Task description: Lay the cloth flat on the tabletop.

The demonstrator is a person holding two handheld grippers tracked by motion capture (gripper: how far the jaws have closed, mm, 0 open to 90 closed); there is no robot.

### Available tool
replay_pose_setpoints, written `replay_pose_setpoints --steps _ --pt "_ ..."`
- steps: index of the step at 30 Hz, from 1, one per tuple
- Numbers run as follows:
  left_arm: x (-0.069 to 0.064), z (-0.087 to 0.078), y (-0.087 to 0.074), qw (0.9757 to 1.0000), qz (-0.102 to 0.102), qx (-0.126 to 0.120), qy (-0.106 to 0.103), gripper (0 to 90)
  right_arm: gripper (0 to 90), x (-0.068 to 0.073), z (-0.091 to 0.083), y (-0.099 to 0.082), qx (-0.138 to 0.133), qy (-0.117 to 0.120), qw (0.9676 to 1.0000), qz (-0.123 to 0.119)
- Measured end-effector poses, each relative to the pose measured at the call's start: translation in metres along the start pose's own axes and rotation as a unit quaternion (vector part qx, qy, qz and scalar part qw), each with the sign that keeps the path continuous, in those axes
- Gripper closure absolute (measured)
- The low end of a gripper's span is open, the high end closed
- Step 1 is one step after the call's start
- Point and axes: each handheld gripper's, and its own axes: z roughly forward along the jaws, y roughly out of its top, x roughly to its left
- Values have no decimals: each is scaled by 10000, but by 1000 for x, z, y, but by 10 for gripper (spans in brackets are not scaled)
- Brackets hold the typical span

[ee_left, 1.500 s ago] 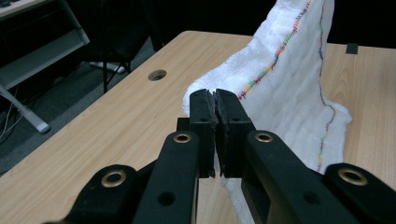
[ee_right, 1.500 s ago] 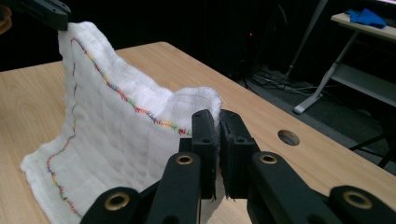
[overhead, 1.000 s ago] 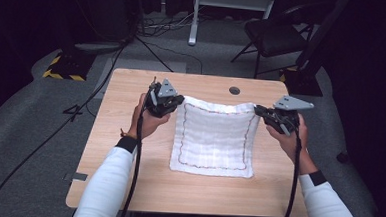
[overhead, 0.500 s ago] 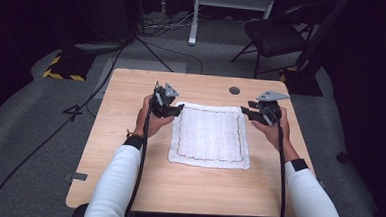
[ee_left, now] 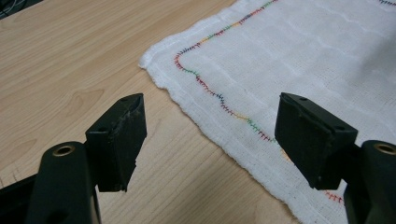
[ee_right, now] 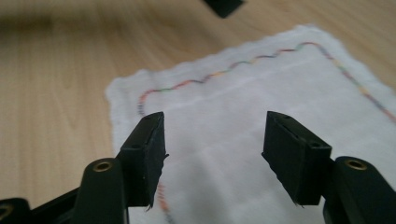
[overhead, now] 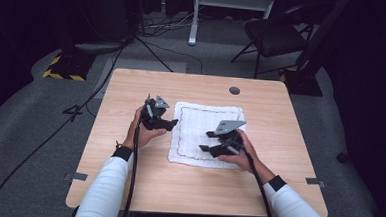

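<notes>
right gripper (overhead: 207, 141) hides part of cloth (overhead: 195, 123)

A light wooden table (overhead: 126, 195) with a round grey cap (overhead: 234, 90) near its far edge stands on grey carpet (overhead: 24, 144) in a dim room. Black cables (overhead: 149, 41) trail across the floor toward a yellow-and-black striped block (overhead: 62, 74). Beyond the table, a dark folding chair (overhead: 272, 40) sits beside the legs of a white frame (overhead: 193, 23).

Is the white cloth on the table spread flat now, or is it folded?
Spread flat: the cloth lies on the table as one rectangle, its stitched border visible along the edges.
</notes>
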Motion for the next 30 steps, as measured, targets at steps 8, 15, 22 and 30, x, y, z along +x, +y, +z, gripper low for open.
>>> replay_pose_setpoints --steps 8,15,22,30 --pt "3 0 -5 9999 -118 -38 -27 252 442 47 46 17 130 441 9977 -489" --pt "3 -2 -4 9998 -128 -147 -68 254 474 57 73 21 405 369 9962 -670" --pt "14 -3 -11 9986 -443 -279 24 252 510 54 86 23 469 217 9978 -424" --pt "23 10 -9 9972 -672 -287 140 233 783 50 86 25 518 6 9978 -406"
